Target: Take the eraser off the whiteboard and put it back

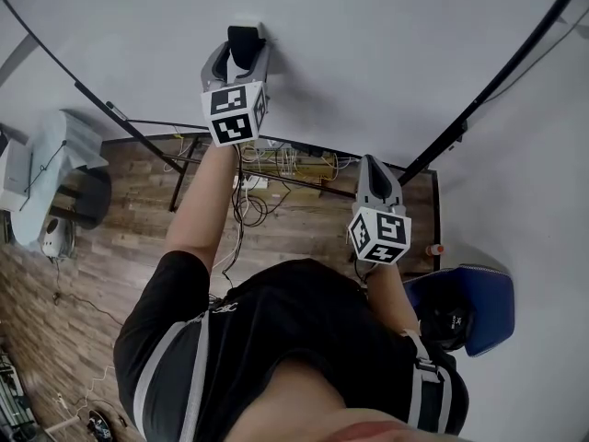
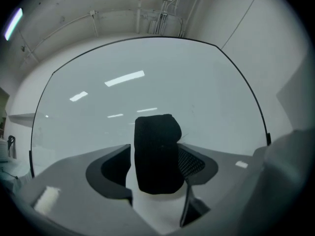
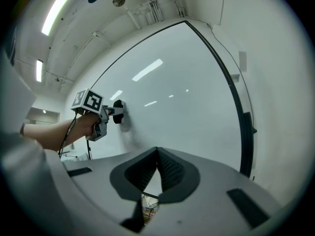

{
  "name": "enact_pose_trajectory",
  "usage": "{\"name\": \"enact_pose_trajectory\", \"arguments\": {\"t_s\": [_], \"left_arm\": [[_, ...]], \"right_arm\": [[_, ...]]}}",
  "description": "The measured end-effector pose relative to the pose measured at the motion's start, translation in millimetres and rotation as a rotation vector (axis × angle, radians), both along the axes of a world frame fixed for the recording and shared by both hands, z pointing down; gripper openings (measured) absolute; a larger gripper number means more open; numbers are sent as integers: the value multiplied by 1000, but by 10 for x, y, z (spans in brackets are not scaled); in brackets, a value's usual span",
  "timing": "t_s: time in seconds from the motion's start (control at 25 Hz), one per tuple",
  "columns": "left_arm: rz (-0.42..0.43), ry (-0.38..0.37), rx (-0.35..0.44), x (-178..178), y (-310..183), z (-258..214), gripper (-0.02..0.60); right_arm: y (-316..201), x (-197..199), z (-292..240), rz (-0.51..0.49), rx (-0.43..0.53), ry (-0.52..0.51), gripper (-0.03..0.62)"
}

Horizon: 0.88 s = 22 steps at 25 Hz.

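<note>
The whiteboard point(image 1: 386, 53) fills the head view's upper half. The black eraser point(image 2: 156, 154) sits against it at 11 o'clock, between the left gripper's point(image 1: 246, 42) spread fingers. The right gripper point(image 3: 157, 154), fingers pressed together on nothing, hangs at 3 o'clock. The wood floor point(image 1: 110, 256) shows at 8 o'clock and a blue chair point(image 1: 483, 307) at 4.

The eraser point(image 2: 156, 154) between the left gripper's point(image 1: 245, 37) jaws is black, set against the plain white, black-edged whiteboard point(image 1: 386, 53). Both that gripper and the right gripper point(image 1: 373, 164) are grey with dark ribbed pads and black-and-white square markers. Below them the plank floor point(image 1: 129, 238) is brown. Beside the right gripper, a chair point(image 1: 488, 293) is blue.
</note>
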<state>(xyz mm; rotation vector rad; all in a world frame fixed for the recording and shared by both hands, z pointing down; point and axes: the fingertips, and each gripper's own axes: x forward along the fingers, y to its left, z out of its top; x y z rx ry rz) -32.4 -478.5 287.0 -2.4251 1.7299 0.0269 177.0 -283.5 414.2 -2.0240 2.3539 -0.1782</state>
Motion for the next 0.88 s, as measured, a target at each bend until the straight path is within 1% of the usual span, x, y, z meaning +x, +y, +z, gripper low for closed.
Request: {"name": "enact_pose_trajectory", "arguments": {"t_s": [0.08, 0.24, 0.4, 0.48, 0.52, 0.6, 0.68, 0.84, 0.88], "left_arm": [[-13, 8, 32, -44, 54, -17, 292], [-6, 54, 83, -136, 200, -82, 322], [13, 93, 148, -222, 529, -127, 322], [7, 105, 134, -306, 664, -82, 318], [4, 113, 115, -347, 730, -35, 304], [-11, 133, 77, -427, 883, 93, 230], [-40, 137, 41, -509, 1029, 251, 164], [-106, 102, -65, -706, 1238, 668, 32], [-113, 95, -96, -744, 1290, 792, 11]], "right_arm": [[-7, -24, 29, -10, -9, -6, 5], [-53, -114, 83, -36, -23, -13, 5], [-86, -210, 81, -66, -23, -27, 5], [-131, -293, 40, -87, -21, -32, 5], [-150, -340, 21, -99, -18, -30, 5], [-171, -422, -5, -122, -5, -30, 5], [-187, -497, -39, -146, 16, -39, 5], [-226, -695, -123, -202, 53, -58, 5], [-227, -743, -131, -214, 59, -56, 5]]}}
